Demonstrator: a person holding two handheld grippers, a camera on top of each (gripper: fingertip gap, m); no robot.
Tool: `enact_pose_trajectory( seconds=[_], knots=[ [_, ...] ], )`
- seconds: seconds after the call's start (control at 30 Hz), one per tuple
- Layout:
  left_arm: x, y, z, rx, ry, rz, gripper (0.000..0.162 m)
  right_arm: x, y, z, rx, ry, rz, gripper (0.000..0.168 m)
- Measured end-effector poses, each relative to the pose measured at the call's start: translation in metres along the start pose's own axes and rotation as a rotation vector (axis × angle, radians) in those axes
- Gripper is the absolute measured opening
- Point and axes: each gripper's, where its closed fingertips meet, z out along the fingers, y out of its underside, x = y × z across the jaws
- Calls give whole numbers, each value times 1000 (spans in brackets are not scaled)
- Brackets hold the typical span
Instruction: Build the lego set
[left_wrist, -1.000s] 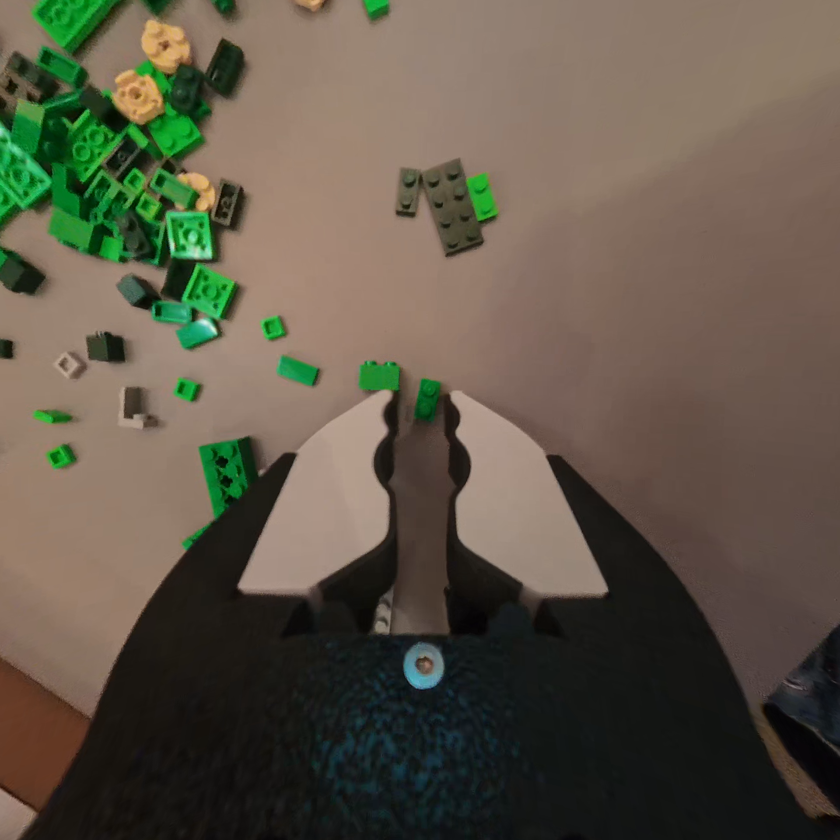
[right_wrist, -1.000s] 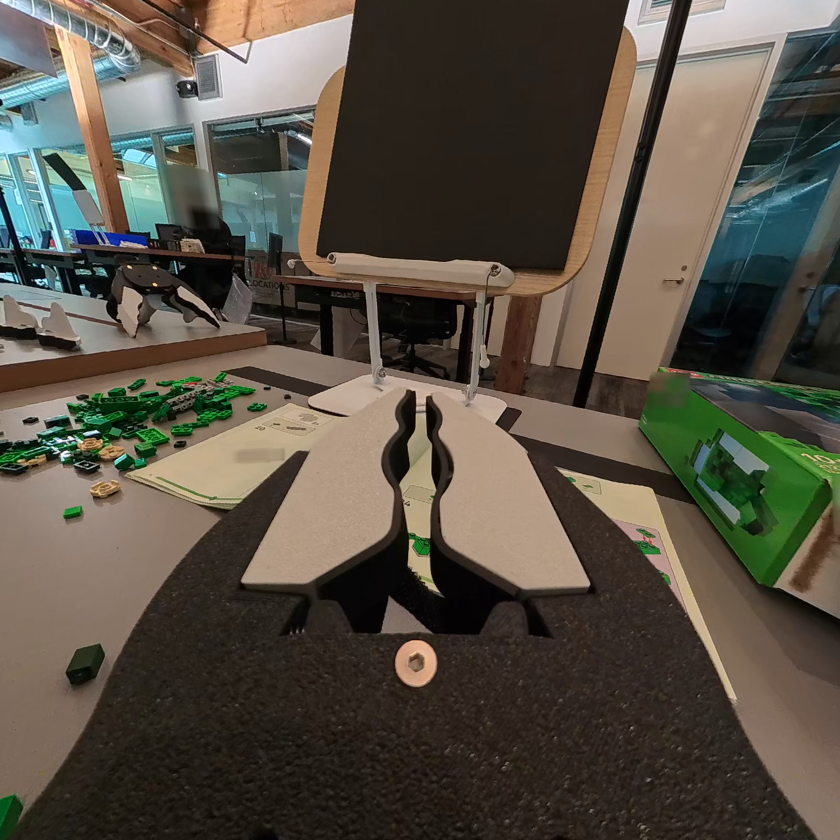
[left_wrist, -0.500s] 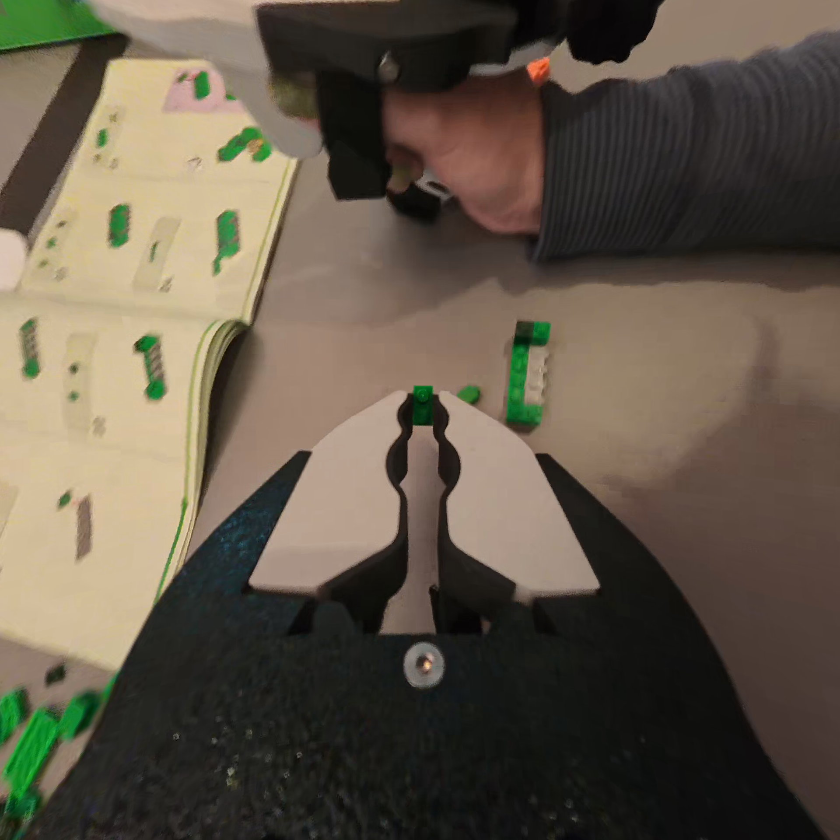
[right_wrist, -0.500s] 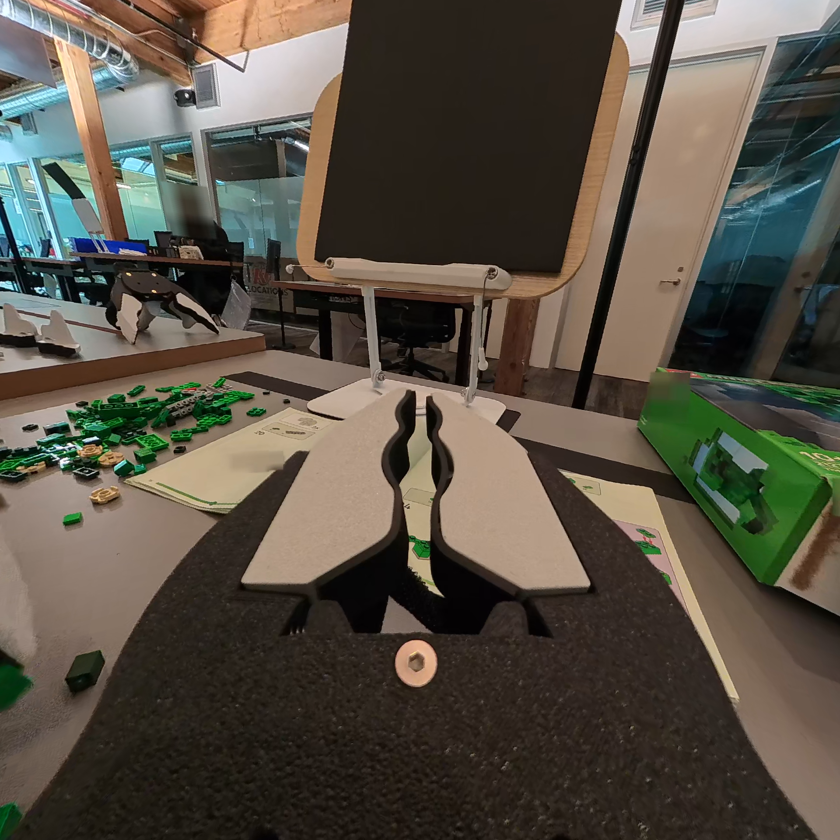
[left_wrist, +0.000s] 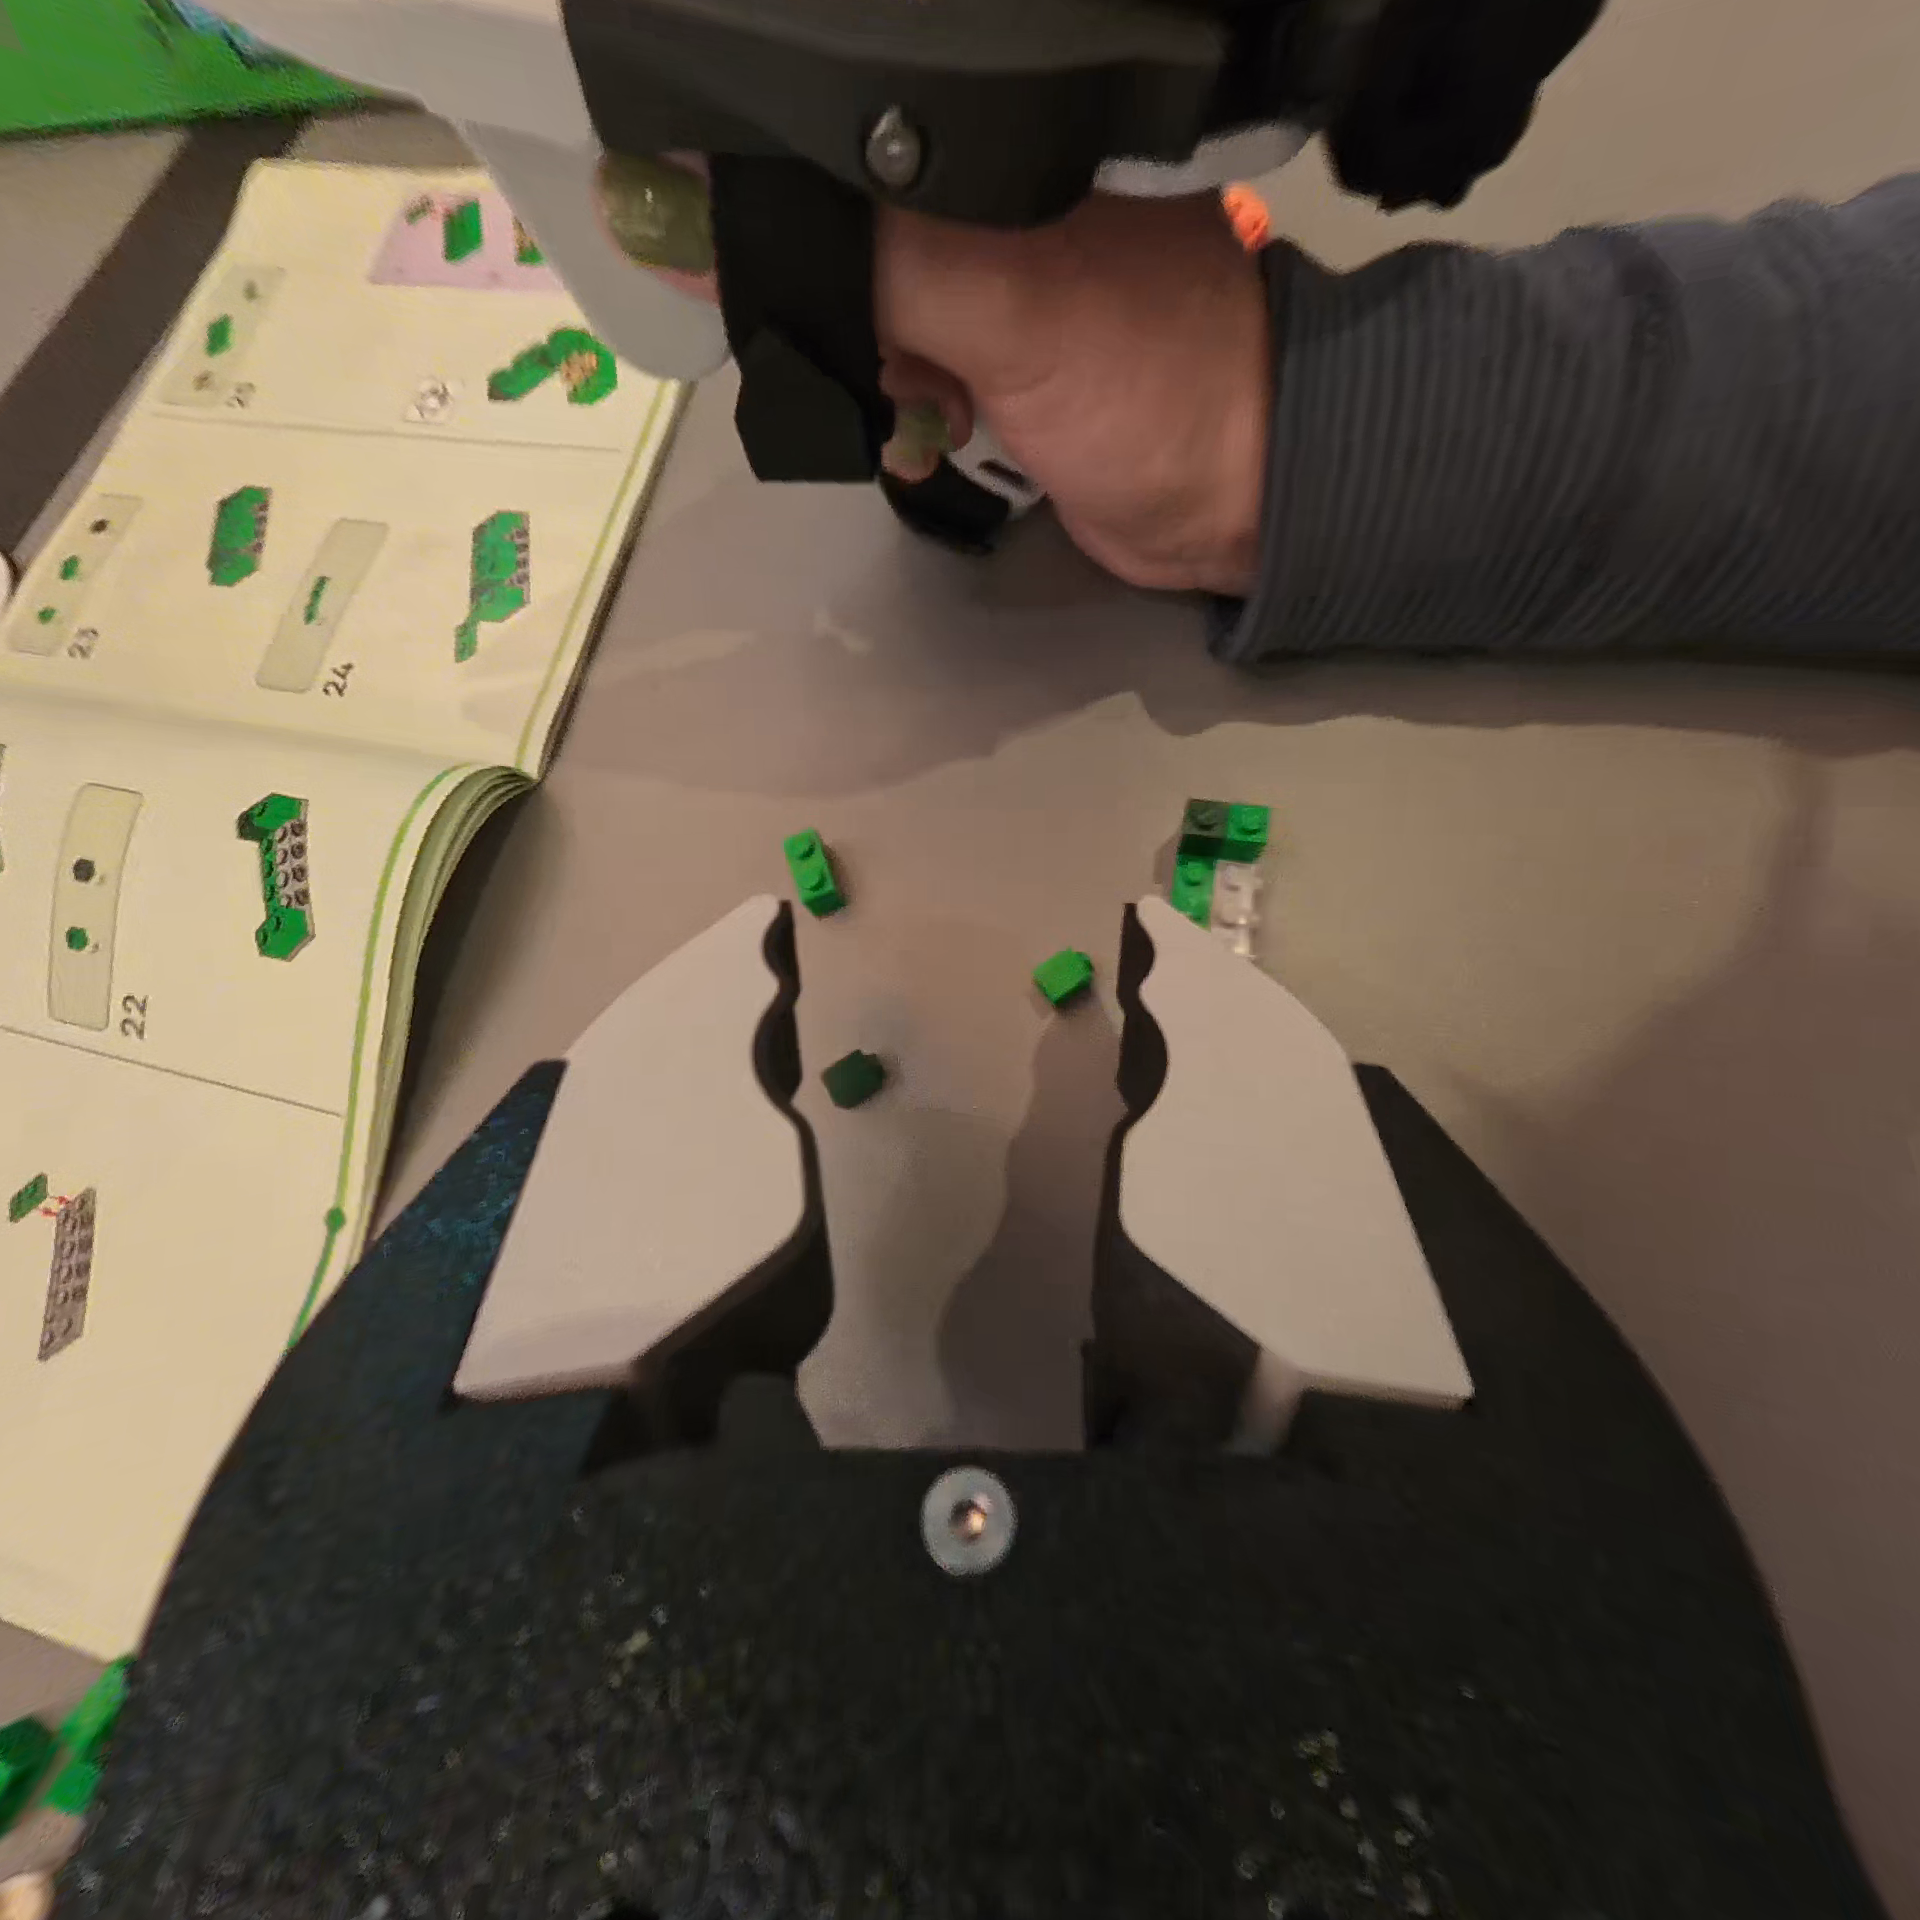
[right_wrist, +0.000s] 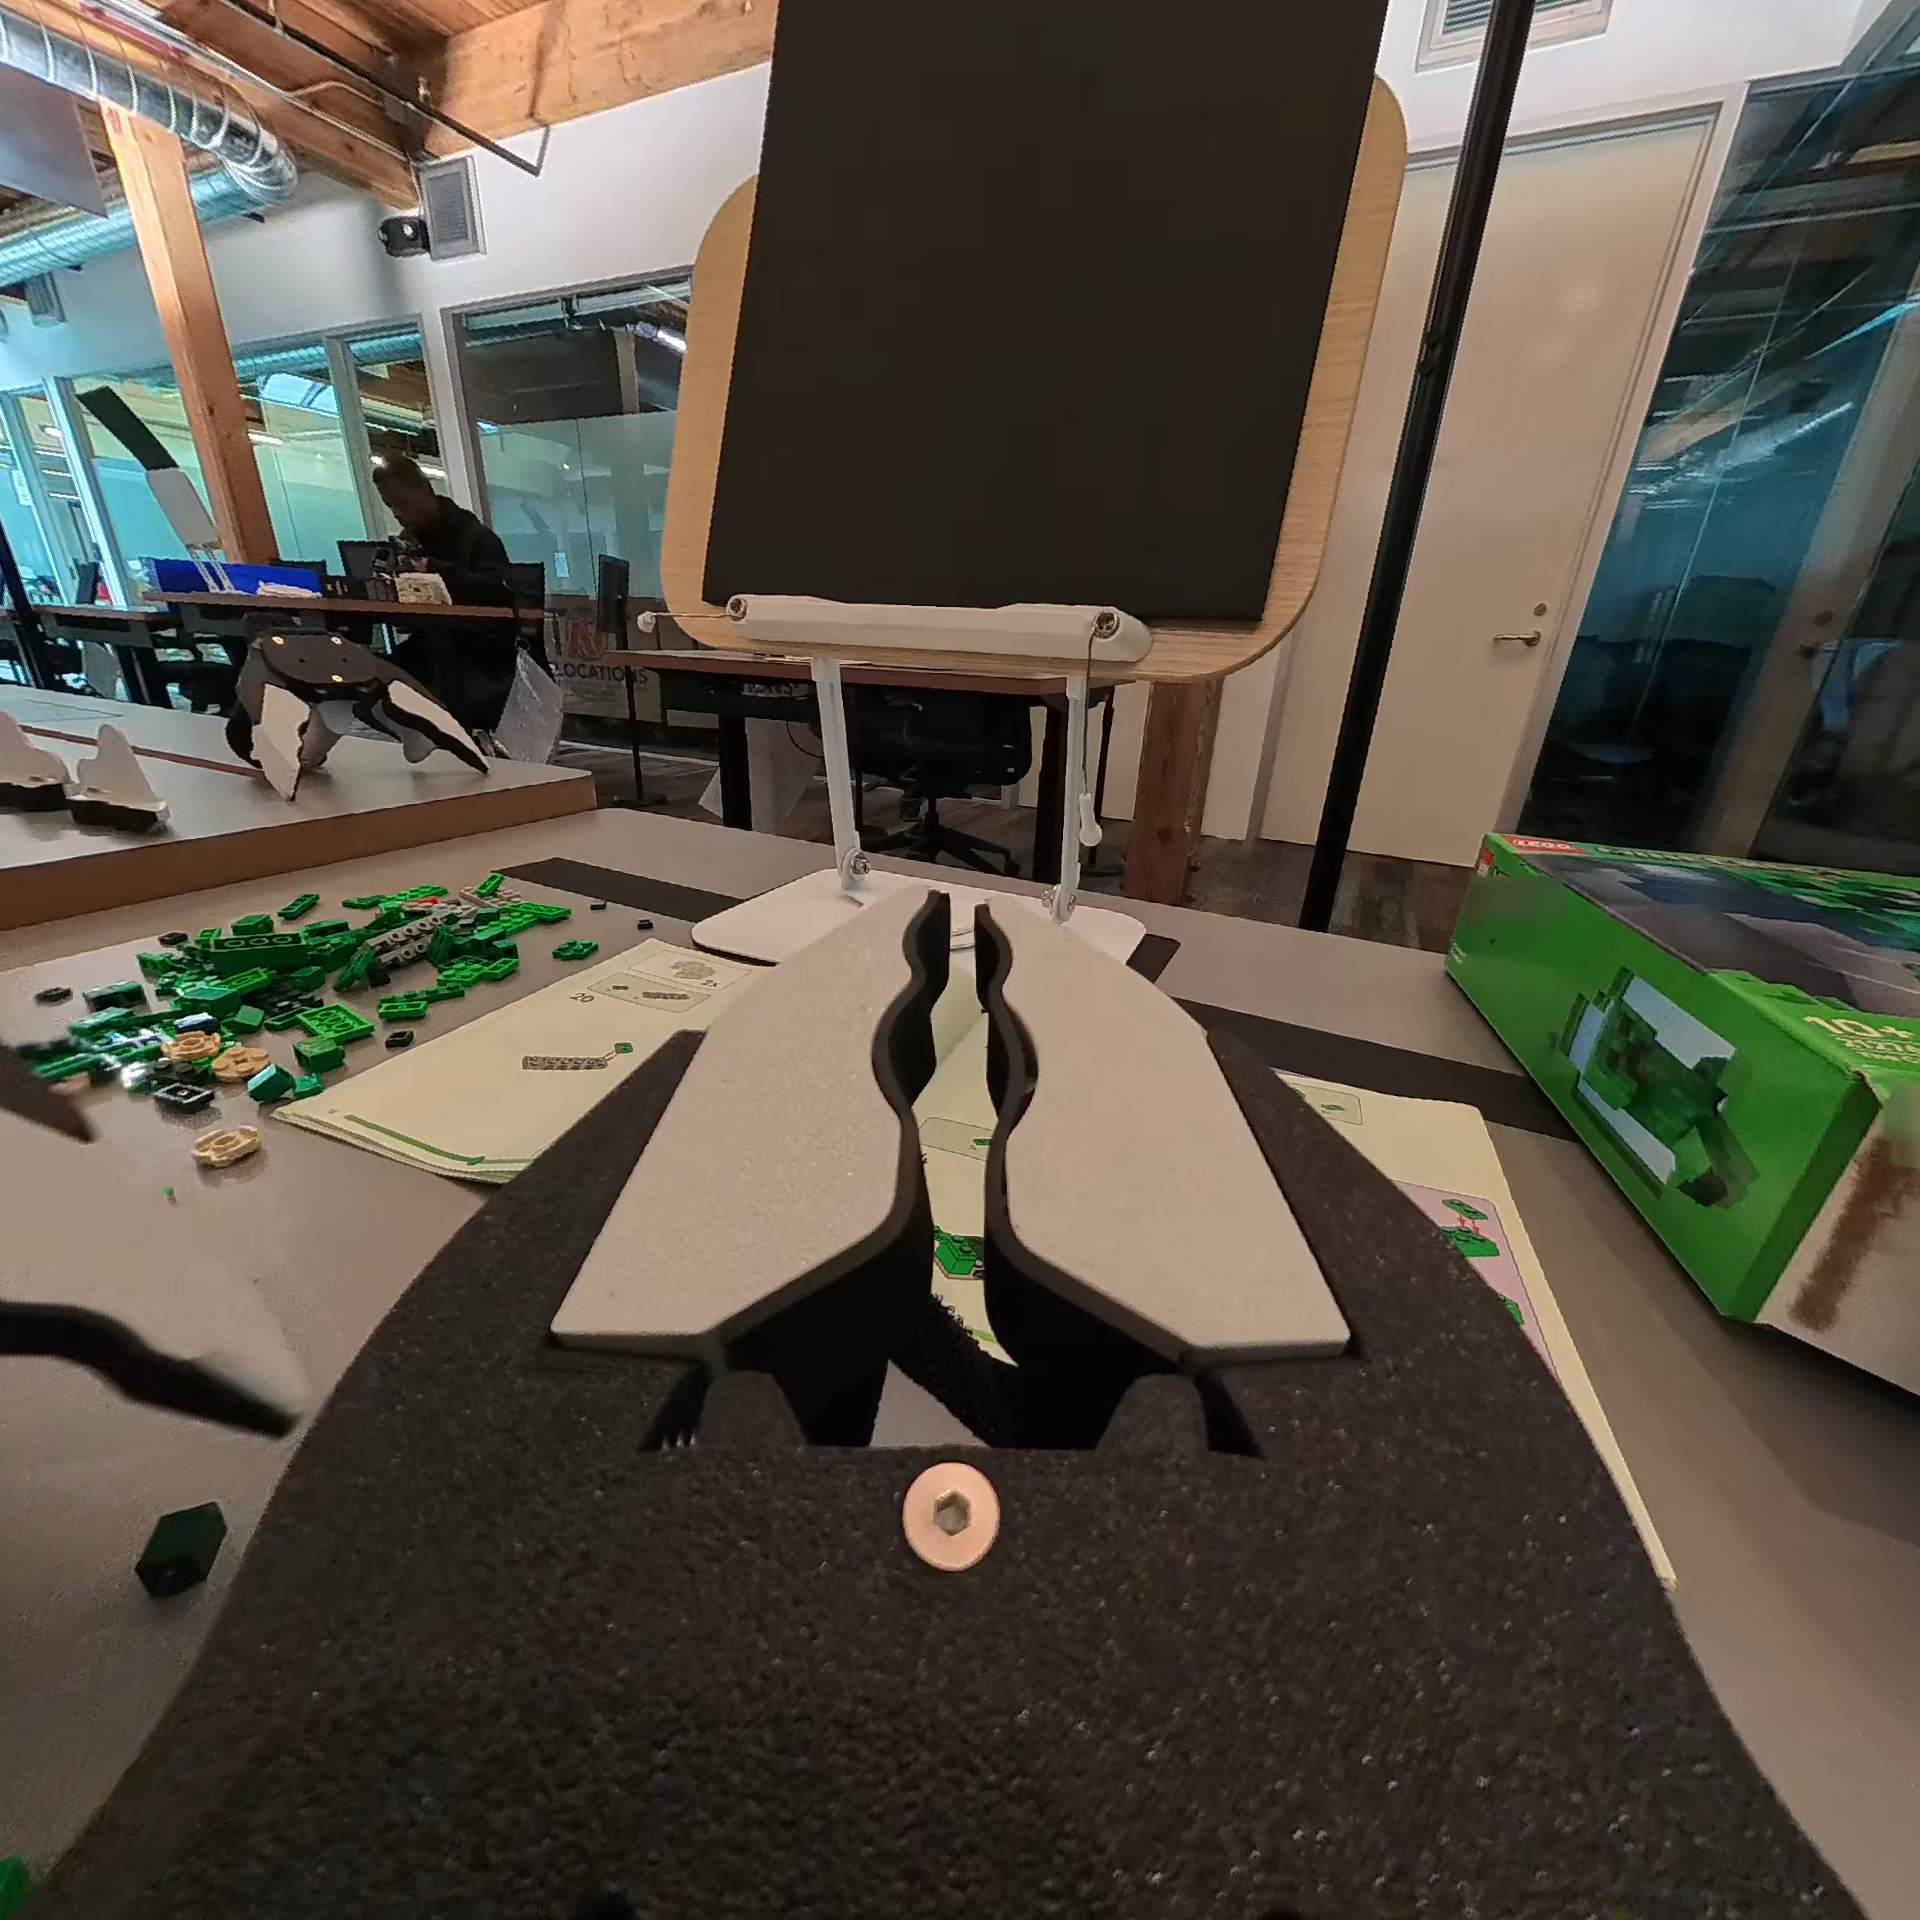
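My left gripper (left_wrist: 958, 914) is open and empty, low over the grey table. A bright green 1x2 brick (left_wrist: 816, 873) lies just beyond its left fingertip. Two small green pieces (left_wrist: 1063, 977) (left_wrist: 853, 1078) lie between the fingers. A small green and clear assembly (left_wrist: 1221, 862) sits by the right fingertip. My right gripper (right_wrist: 961, 909) is shut and empty, held by a hand (left_wrist: 1091, 416) above the table; it also shows at the top of the left wrist view (left_wrist: 894, 156).
An open instruction booklet (left_wrist: 260, 727) lies to the left. A pile of loose green bricks (right_wrist: 291, 987) sits far left. A green set box (right_wrist: 1714, 1060) stands at the right. A tablet on a stand (right_wrist: 1039, 312) stands behind. A dark green piece (right_wrist: 182, 1548) lies near.
My left gripper took the green 1x2 brick from near the pile over to the small assembly, then opened and let it go onto the table. My right gripper stayed put.
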Motion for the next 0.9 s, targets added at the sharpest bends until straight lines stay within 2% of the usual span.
enact_pose_trajectory(
  seconds=[0.03,0.17,0.3,0.4,0.5,0.7,0.9],
  knots=[
    [2,0,-3,27,-7,-2,54,0,0,0,-1,0,-1,4],
    [5,1,-12,97,-3,-17,49,3,-3,-2,14,23,-19,3],
    [26,8,-13,113,163,-20,45,9,-5,-5,31,42,-2,3],
    [38,16,-7,55,226,8,46,7,-5,-4,26,39,-14,3],
    [45,23,-1,-2,230,41,45,4,-4,-3,18,30,-35,3],
    [51,24,6,-57,186,99,23,6,-4,-4,20,36,-28,3],
    [31,23,5,-38,69,74,17,9,-5,-7,28,42,-16,3]
  ],
)
